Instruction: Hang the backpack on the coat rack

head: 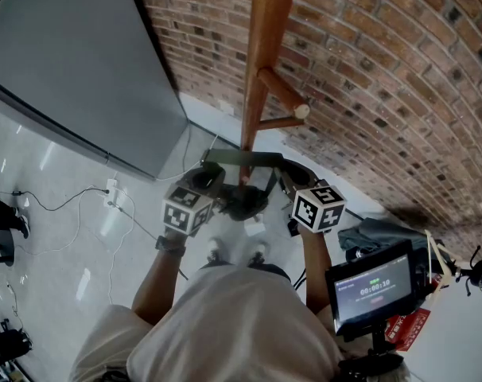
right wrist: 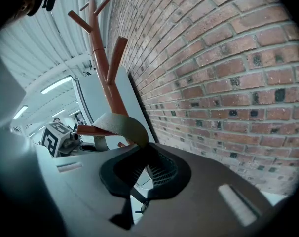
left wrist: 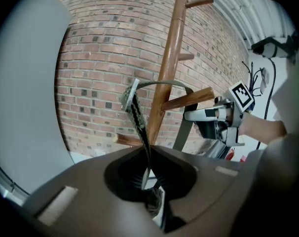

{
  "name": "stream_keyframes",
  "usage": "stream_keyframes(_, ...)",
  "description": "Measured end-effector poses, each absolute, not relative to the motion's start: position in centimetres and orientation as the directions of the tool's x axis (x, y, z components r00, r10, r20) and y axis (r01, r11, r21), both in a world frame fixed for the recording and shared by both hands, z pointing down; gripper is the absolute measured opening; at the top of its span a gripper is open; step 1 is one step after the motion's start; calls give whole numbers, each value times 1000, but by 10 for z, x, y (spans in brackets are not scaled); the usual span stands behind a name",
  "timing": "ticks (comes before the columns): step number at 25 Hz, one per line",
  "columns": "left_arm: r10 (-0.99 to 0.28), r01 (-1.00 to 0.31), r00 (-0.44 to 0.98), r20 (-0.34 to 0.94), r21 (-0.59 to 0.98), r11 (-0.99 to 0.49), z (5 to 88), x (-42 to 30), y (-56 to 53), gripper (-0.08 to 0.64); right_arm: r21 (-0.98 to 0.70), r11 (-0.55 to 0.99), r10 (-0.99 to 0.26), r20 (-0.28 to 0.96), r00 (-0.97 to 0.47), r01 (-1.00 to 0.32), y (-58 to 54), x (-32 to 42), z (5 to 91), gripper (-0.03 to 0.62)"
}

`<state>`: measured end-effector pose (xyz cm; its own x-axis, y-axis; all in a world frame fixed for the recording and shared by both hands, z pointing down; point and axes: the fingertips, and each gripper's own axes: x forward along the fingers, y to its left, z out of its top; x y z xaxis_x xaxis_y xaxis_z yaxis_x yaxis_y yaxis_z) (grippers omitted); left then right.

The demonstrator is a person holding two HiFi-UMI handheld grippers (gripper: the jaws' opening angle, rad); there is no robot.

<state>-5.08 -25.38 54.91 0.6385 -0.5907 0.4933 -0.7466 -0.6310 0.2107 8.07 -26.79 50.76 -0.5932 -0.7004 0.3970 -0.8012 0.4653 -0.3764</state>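
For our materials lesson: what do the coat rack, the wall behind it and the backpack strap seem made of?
Coat rack: likely wood, reddish-brown, smooth sheen, pale cut peg end.
Wall: bare brick, rough, visible mortar lines.
Strap: apparently woven webbing, matte grey-green, bends limply.

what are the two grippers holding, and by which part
The backpack, by its carry strap: left gripper pinches one side, right gripper the other.

Before you stands the coat rack [head: 261,62], close against the brick wall [head: 384,70]. The backpack strap [head: 241,159] crosses its pole, running from your left gripper [left wrist: 148,154] at left to your right gripper [right wrist: 144,154] at right. A panel [head: 66,70] stands left of the rack; a screen [head: 371,286] sits at your lower right.
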Motion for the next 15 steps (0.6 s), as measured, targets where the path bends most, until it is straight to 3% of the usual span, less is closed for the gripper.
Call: stream_keyframes(15,-565,-750,634,528,241,-616,578,-49,-252,14,-372,460,-668,453,-590,-806,-268,77,535,9)
